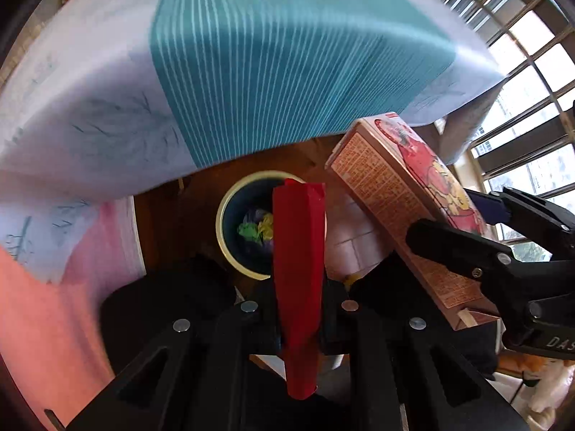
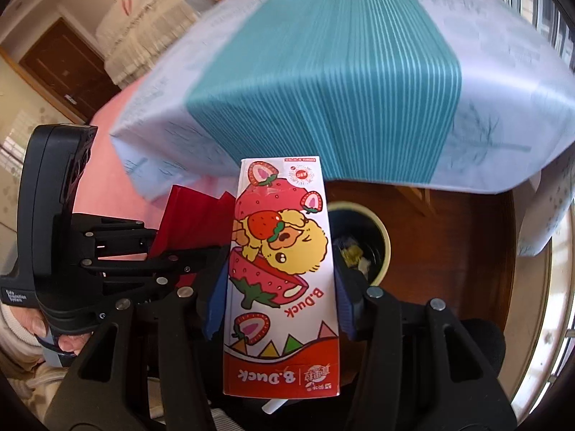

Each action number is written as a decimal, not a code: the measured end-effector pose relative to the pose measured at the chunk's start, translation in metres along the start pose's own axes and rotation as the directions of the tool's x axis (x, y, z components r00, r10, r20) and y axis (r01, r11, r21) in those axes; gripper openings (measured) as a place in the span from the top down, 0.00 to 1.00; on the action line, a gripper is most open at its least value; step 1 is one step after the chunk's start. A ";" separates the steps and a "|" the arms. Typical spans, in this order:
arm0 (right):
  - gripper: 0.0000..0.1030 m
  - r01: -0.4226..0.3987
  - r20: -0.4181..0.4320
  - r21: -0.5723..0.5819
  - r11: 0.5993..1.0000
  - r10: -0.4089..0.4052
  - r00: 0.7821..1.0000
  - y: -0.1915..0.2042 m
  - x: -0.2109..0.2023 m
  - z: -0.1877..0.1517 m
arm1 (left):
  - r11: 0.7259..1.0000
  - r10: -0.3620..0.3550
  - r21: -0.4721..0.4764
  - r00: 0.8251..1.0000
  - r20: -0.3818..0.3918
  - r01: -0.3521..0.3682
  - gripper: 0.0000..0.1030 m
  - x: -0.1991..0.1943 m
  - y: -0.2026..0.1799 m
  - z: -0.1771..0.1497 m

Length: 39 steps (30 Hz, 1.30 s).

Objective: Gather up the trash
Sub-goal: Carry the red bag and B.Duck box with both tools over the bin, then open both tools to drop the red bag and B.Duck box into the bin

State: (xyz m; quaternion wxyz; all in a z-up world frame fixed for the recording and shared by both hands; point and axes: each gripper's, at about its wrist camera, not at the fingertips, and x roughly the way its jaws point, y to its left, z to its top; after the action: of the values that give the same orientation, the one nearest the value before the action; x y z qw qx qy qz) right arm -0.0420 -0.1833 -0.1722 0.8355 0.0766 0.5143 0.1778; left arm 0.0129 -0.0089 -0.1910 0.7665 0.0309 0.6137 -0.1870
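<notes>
My left gripper (image 1: 298,287) is shut on a folded red paper piece (image 1: 298,237) that sticks up between its fingers. Just beyond it stands a round bin (image 1: 222,215) with a cream rim and dark inside, holding crumpled green and yellow scraps. My right gripper (image 2: 280,287) is shut on a tall strawberry-and-duck printed carton (image 2: 284,251), its blue pads pressing both sides. The bin (image 2: 386,240) lies just right of the carton. In the left wrist view, the right gripper (image 1: 467,215) and carton (image 1: 406,194) hang to the right of the bin. The left gripper (image 2: 172,237) and red paper (image 2: 190,222) show at left.
A table edge draped in a teal-striped and pale cloth (image 1: 287,54) overhangs the bin. The bin rests on a dark wooden surface (image 2: 467,251). Pink fabric (image 1: 54,323) lies left, windows (image 1: 532,72) right. A person's hand (image 2: 39,327) holds the left gripper's handle.
</notes>
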 end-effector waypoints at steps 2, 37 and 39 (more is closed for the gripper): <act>0.54 0.030 -0.037 0.013 0.999 -0.030 0.999 -0.009 0.022 -0.004 | 1.000 0.009 -0.011 1.000 -0.027 -0.009 0.88 0.025 0.004 0.001; 0.53 0.106 -0.173 0.349 0.931 -0.047 0.984 -0.134 0.236 -0.028 | 0.993 0.044 -0.107 0.994 -0.104 -0.055 0.81 0.225 0.036 0.014; 0.53 0.105 -0.172 0.346 0.932 -0.047 0.984 -0.133 0.240 -0.028 | 0.993 0.047 -0.106 0.993 -0.107 -0.059 0.80 0.226 0.035 0.015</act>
State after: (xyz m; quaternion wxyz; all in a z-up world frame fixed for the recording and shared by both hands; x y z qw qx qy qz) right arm 0.0599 -0.2177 -0.4256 0.7701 0.1908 0.6061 0.0556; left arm 0.0784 -0.0366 -0.4092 0.7385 0.0152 0.6613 -0.1308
